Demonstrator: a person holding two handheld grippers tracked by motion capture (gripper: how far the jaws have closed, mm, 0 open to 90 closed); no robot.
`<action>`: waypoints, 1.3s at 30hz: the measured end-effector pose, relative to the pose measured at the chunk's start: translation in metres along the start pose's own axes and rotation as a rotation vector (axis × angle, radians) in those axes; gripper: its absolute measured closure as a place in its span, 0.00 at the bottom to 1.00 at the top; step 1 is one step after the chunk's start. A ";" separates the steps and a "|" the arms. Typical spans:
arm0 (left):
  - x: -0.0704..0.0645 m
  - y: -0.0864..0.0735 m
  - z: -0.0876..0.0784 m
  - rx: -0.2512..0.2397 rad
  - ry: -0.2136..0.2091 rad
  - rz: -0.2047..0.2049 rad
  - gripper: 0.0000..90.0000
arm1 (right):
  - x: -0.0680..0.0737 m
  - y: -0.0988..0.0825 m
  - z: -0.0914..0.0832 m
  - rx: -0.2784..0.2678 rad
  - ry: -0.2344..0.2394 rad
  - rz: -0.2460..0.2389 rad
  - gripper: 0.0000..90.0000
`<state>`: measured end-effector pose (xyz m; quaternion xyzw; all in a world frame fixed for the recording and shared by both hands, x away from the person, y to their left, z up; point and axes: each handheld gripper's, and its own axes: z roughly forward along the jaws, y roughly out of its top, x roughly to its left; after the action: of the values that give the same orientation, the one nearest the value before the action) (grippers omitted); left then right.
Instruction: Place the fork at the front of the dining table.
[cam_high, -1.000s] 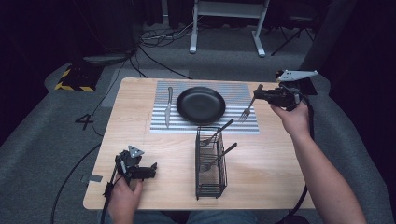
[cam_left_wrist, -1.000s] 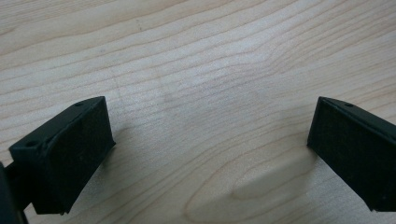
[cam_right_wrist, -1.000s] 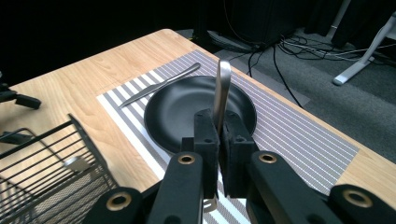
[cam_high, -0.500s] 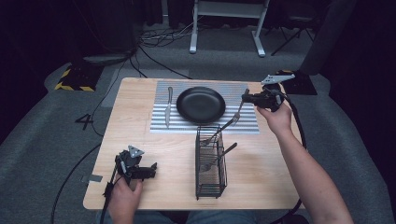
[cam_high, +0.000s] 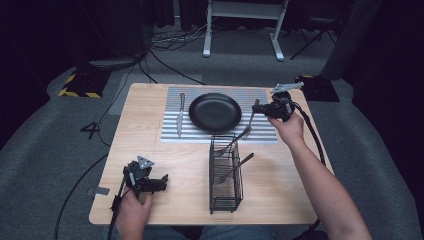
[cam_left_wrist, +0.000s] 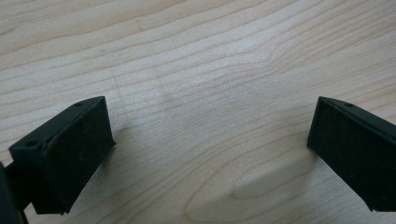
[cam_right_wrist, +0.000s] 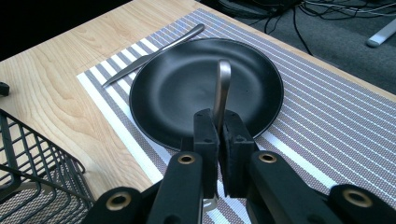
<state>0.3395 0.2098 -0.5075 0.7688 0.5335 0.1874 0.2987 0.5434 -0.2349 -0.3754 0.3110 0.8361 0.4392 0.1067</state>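
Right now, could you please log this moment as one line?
right tool: shut on fork, beside plate | left tool: open, resting on table

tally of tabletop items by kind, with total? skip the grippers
Knife: 1
Plate: 1
Striped placemat: 1
Wire basket: 1
Utensil clamped in right gripper: 1
Utensils standing in the basket: 2
Total: 7

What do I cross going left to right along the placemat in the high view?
Knife → black plate → fork, hanging from the right gripper at the mat's right end.
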 end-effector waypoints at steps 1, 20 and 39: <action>0.000 0.000 0.000 0.000 0.000 0.000 0.00 | 0.000 0.000 0.000 0.002 0.003 0.000 0.96; 0.000 0.000 0.000 0.000 0.000 0.000 0.00 | -0.013 -0.007 0.003 0.027 -0.067 0.049 0.80; 0.000 0.000 0.000 0.000 0.000 0.000 0.00 | -0.039 -0.035 0.009 0.113 -0.143 0.157 0.73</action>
<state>0.3396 0.2098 -0.5075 0.7687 0.5336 0.1875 0.2986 0.5633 -0.2681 -0.4123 0.4114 0.8229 0.3751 0.1137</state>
